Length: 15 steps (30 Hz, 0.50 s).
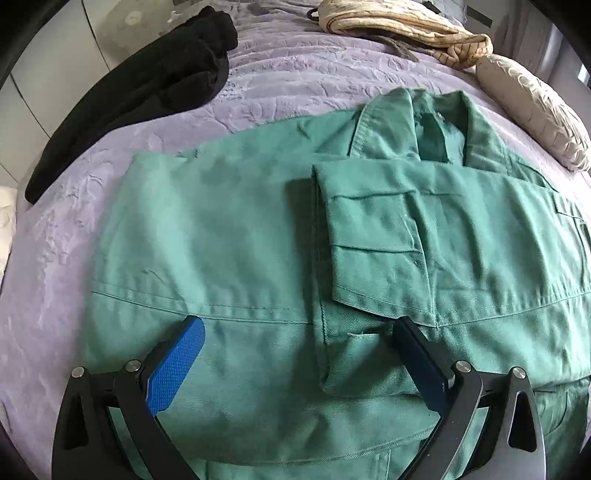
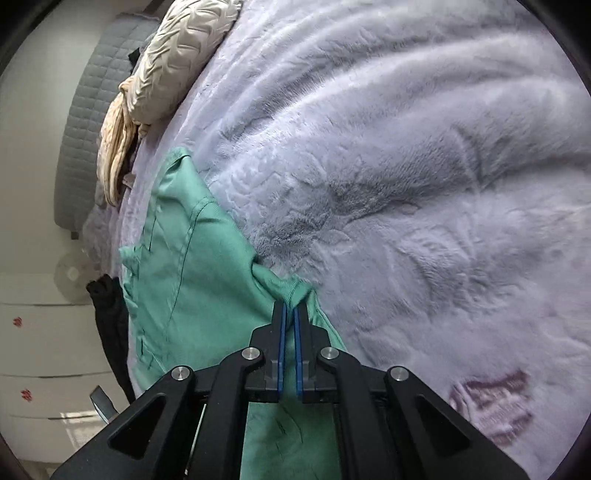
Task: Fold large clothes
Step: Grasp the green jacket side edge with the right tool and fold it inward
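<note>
A large green work jacket (image 1: pixel 258 236) lies spread on the lilac blanket (image 1: pixel 295 81), collar toward the far right and one sleeve folded across its front. My left gripper (image 1: pixel 299 328) hovers just above the jacket's near part, jaws wide apart with nothing between the blue pads (image 1: pixel 177 365). In the right wrist view the same green jacket (image 2: pixel 192 280) lies at the left. My right gripper (image 2: pixel 290 308) is shut on a bunched fold at its edge, and the cloth puckers just ahead of the fingertips.
A black garment (image 1: pixel 147 88) lies at the far left of the bed. A beige striped garment (image 1: pixel 399 26) and a beige quilted cushion (image 1: pixel 535 114) sit at the far right. The lilac blanket (image 2: pixel 424 184) stretches to the right of my right gripper. White drawers (image 2: pixel 44 332) stand beyond the bed.
</note>
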Tool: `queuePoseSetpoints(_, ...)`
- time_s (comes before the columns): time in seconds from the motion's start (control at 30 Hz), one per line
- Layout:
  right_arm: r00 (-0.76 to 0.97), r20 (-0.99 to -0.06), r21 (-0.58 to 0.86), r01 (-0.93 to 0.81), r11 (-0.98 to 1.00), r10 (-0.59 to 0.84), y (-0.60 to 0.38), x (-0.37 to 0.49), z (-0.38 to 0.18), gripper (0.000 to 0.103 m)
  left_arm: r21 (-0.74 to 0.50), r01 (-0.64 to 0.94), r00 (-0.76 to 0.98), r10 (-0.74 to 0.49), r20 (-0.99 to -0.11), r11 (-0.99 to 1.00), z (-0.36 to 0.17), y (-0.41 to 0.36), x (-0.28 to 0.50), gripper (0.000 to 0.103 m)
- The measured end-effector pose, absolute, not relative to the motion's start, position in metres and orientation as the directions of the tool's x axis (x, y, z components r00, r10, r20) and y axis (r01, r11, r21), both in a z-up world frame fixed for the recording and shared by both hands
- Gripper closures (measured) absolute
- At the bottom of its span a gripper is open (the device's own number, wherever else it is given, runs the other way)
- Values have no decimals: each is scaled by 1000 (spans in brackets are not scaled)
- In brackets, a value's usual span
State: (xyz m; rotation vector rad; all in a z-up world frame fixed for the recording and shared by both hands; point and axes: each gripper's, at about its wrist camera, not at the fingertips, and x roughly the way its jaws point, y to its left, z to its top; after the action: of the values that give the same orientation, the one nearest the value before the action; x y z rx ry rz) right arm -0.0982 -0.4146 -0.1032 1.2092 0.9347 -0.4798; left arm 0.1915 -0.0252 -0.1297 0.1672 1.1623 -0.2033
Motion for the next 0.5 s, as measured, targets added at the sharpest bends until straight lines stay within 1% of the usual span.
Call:
queuePoseSetpoints(0.07, 569, -814, 567, 736, 369, 116, -416, -102, -81, 93, 21, 247, 392, -81, -916, 969, -124, -24, 191, 1)
queuePoseSetpoints(0.17, 599, -797, 549, 666, 505, 77, -413, -84, -49, 93, 24, 260, 400, -85, -913, 965, -118, -25, 193, 1)
queuePoseSetpoints(0.23, 581, -810, 496, 617, 611, 72, -408, -55, -39, 93, 29, 263, 396, -80, -915, 964, -120, -29, 195, 1)
queuePoseSetpoints(0.33, 564, -821, 458, 549, 700, 94, -398, -10, -44, 93, 67, 260, 373, -36, -927, 963, -136, -33, 198, 1)
queuePoseSetpoints(0.43, 495, -863, 400, 548, 735, 102, -389, 15, -70, 93, 41, 244, 372, -55, -927, 969, -143, -29, 197, 1)
queuePoseSetpoints(0.47, 467, -879, 382, 558, 737, 102, -389, 19, -82, 94, 36, 245, 370, -60, -927, 969, -142, -28, 197, 1)
queuePoseSetpoints(0.5, 445, -890, 365, 568, 738, 98, -391, 21, -92, 98, 36, 248, 366, -59, -929, 968, -141, -26, 196, 1)
